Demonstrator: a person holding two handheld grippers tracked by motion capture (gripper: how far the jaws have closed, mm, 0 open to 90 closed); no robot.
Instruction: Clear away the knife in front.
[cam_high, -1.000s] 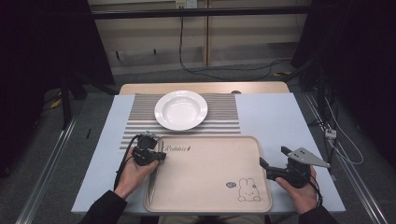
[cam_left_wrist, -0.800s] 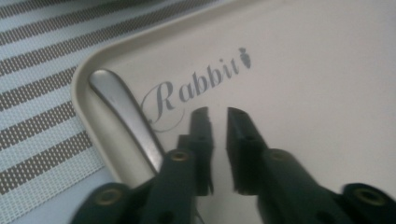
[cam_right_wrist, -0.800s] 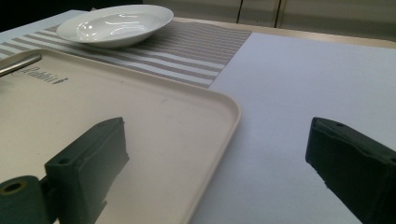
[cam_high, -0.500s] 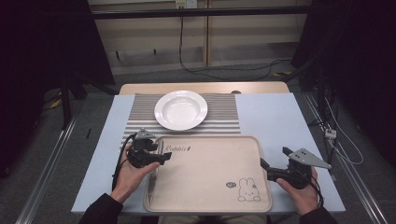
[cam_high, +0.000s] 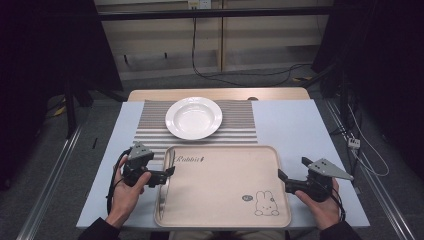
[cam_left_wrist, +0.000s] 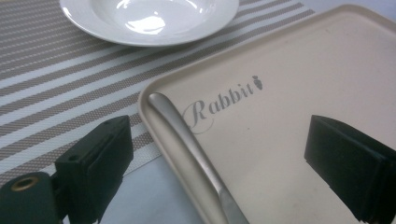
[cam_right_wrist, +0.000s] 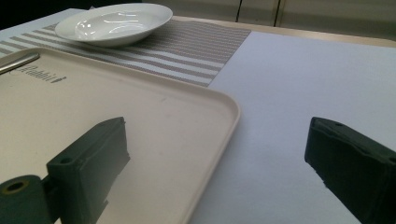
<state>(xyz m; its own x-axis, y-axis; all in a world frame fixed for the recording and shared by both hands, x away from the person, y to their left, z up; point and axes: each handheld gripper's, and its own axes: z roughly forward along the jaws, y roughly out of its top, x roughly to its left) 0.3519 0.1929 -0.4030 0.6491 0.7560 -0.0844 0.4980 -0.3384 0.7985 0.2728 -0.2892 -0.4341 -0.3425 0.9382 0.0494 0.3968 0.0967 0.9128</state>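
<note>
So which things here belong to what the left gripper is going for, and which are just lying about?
In the job:
- left gripper, fingers open, straddling the tray's left rim
- metal utensil handle lying along that rim
- beige tray

Lying about:
- white plate
- striped placemat
- right gripper, open at the tray's right edge

Smooth, brushed metal knife (cam_left_wrist: 187, 140) lies on a matt beige plastic tray (cam_left_wrist: 299, 70). Glossy white ceramic plate (cam_left_wrist: 149, 18) sits on a woven striped placemat (cam_left_wrist: 60, 79).
</note>
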